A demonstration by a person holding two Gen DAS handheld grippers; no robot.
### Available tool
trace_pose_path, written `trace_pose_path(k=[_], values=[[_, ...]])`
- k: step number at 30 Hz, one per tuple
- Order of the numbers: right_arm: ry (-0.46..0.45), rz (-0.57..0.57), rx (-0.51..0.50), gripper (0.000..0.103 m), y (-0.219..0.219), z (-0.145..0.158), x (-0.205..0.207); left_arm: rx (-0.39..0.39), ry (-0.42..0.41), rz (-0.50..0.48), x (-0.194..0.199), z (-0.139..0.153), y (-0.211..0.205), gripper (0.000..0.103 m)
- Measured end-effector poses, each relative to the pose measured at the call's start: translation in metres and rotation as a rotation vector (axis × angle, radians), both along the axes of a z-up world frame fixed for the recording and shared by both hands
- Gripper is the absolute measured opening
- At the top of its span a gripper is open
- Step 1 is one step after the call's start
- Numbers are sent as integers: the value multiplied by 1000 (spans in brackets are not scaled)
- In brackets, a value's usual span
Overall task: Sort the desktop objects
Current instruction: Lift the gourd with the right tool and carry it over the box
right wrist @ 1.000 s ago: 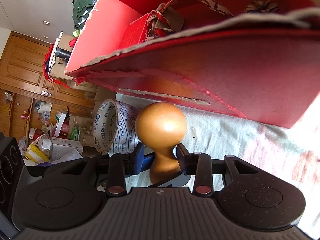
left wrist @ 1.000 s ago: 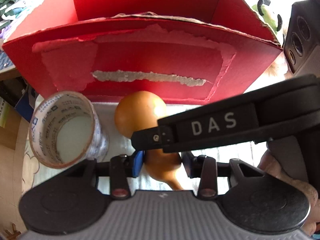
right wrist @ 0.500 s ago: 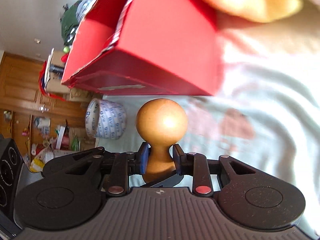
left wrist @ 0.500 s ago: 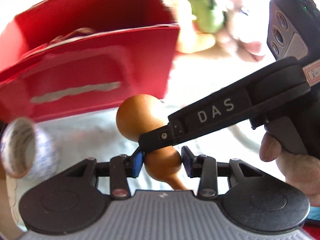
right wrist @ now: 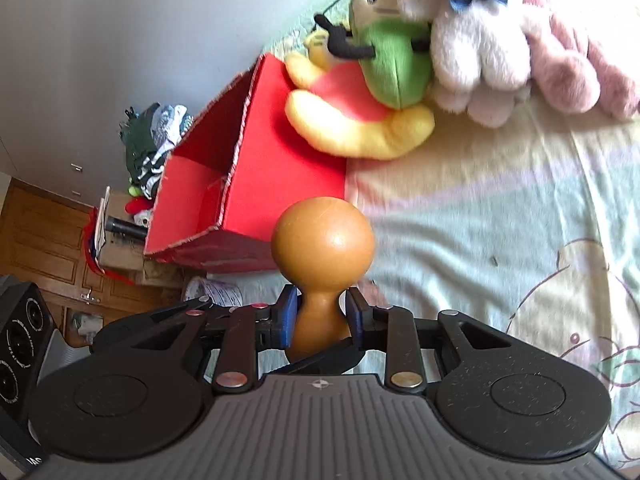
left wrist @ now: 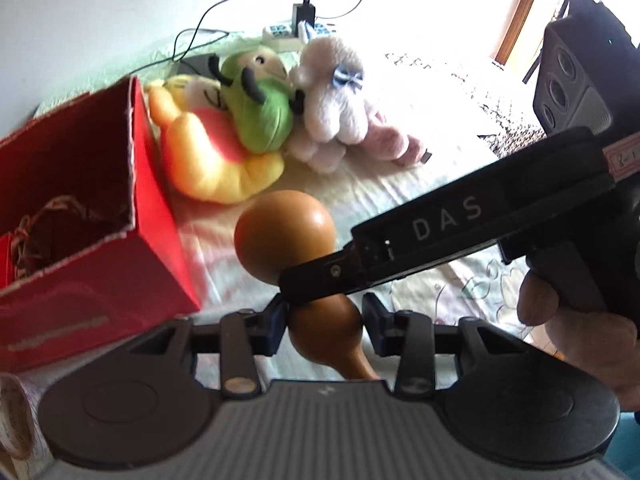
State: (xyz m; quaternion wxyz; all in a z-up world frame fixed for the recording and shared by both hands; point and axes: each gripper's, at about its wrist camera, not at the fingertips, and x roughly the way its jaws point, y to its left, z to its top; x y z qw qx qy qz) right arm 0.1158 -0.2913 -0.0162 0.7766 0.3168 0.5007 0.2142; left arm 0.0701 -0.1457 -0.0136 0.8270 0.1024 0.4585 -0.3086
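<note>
Right gripper (right wrist: pixel 321 314) pinches a smooth, glossy brown gourd (right wrist: pixel 322 248) at its narrow waist; left gripper (left wrist: pixel 324 320) brackets the lower bulb, contact unclear.

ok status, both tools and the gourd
Right tool shut on gourd at its neck. Left tool open around the lower bulb. Red box off to the left, nothing in the way.

I see a pale wall (right wrist: pixel 120 40) behind the bed (right wrist: pixel 500 208) with its pastel cartoon sheet, wooden doors (right wrist: pixel 36 236) off to one side, and hard daylight washing in from a wood-framed window (left wrist: pixel 516 12)
</note>
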Motion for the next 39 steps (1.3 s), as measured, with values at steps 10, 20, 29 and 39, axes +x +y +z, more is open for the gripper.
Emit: trace_pose_path(k=[10,20,29,39], values=[[-227,-24,-21,29,29,62,36,-59,-182,-25,35,76,33,42],[-239,68,-45,29,117,67,98,-36,-200,41,92,92,120,42],[-36,69,-128,29,167,15,138,18,-24,14,147,28,160,43],[112,66,-204,27,192,-16,160,105,97,-24,172,-11,170,44]])
